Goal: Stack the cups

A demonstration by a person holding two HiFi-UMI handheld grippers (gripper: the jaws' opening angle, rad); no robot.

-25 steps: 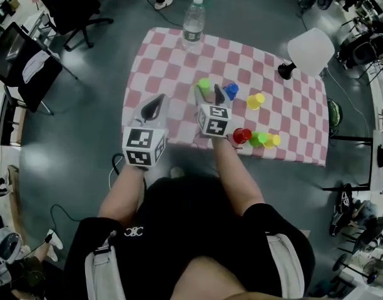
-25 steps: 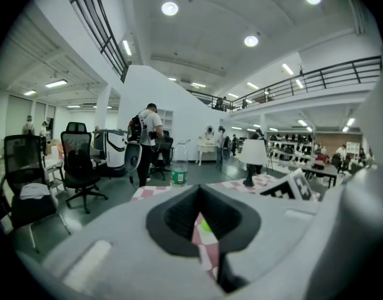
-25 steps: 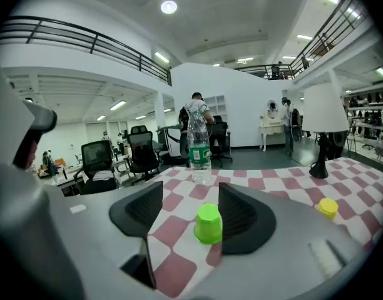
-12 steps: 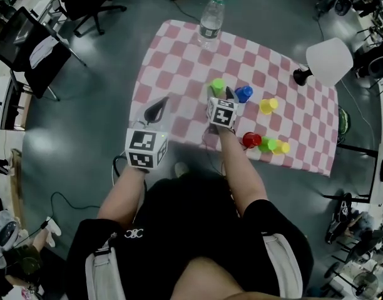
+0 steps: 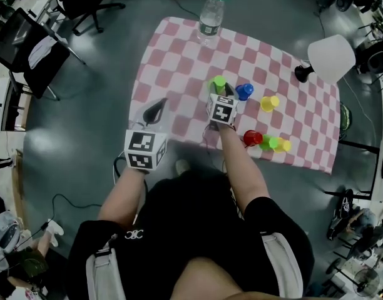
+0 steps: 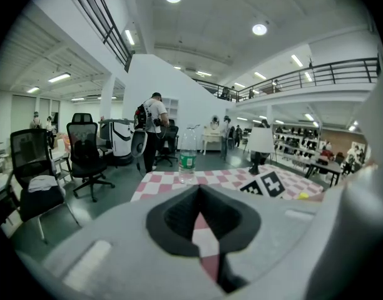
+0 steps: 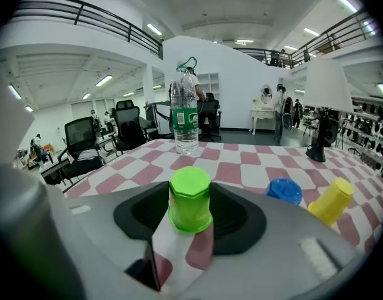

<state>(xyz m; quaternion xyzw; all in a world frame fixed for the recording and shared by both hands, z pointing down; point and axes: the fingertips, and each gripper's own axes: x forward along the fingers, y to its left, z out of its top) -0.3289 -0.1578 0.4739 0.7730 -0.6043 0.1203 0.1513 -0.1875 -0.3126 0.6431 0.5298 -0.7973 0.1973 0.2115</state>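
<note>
Since a second ago the right gripper (image 5: 221,92) has sunk to the pink-checked bench (image 5: 179,55). Its jaws have just been closing and now clasp the upturned, glossy plastic green cup (image 7: 189,205) between their tips. A blue cup (image 7: 284,190) and a yellow cup (image 7: 331,200) stand beyond, to its right. The left gripper (image 5: 156,108) is clenched and empty.

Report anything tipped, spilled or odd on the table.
Nothing stands out. The water bottle stands upright, the green cup and blue cup sit mouth-down on the checked cloth, and no spill shows. Whether the yellow cup leans is unclear.
</note>
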